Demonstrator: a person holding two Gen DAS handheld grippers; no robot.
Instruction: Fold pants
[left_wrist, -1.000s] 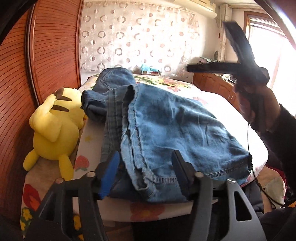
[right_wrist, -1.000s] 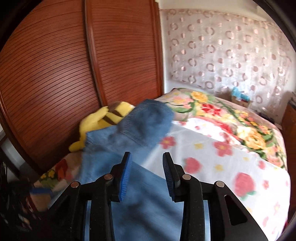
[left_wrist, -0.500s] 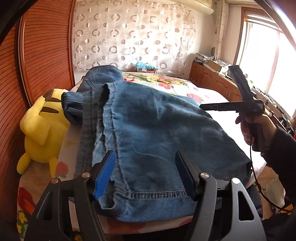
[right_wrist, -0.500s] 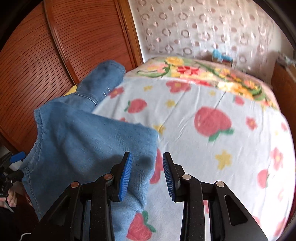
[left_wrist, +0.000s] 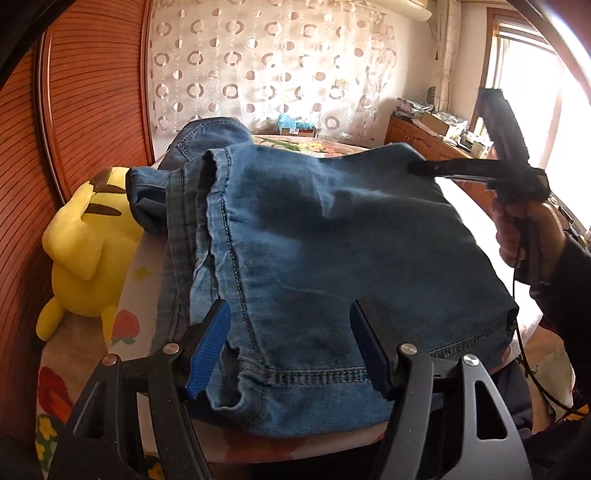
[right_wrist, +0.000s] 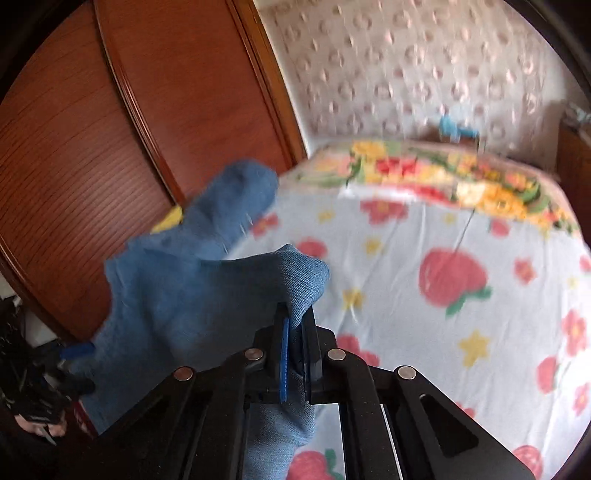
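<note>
The blue jeans (left_wrist: 332, 266) lie folded on the near corner of the bed, hem edge toward me. My left gripper (left_wrist: 291, 347) is open, its jaws spread over the near hem without holding it. My right gripper (right_wrist: 295, 332) is shut on the far right corner of the jeans (right_wrist: 207, 295) and lifts that fold off the bed. It also shows in the left wrist view (left_wrist: 424, 168), pinching the far corner of the cloth.
A yellow plush toy (left_wrist: 85, 251) lies at the bed's left edge by the wooden wardrobe doors (left_wrist: 74, 110). The bed's floral sheet (right_wrist: 461, 277) stretches to the right. A cluttered dresser (left_wrist: 436, 129) and a window stand at the far right.
My right gripper has come down to the far corner of the jeans and shut on it. My left gripper has stayed open at the near hem.
</note>
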